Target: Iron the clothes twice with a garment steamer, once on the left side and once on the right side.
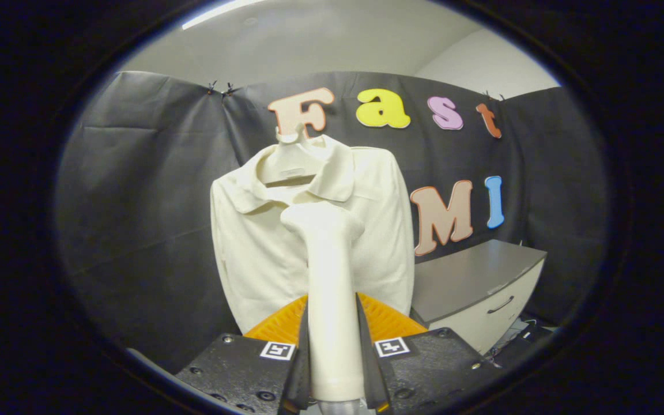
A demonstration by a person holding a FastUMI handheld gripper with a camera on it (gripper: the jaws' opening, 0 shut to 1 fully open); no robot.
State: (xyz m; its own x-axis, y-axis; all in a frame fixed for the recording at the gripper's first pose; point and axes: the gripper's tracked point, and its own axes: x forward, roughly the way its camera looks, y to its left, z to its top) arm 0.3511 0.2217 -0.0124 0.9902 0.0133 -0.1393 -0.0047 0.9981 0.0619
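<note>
A cream polo shirt (257, 248) hangs on a white hanger (289, 151) in front of the black cloth wall. My gripper (332, 323) is shut on the handle of a cream garment steamer (329, 288), both fingers pressing its sides. The steamer stands upright between the fingers, and its head (321, 222) points at the shirt's chest just below the collar, near the middle. I cannot tell whether the head touches the fabric. The steamer hides the middle strip of the shirt.
A low cabinet (476, 288) with a grey top and a white drawer front stands to the right of the shirt. Some cables lie on the floor past its right corner (516, 337). The black cloth wall (147, 219) closes off the space behind and to the left.
</note>
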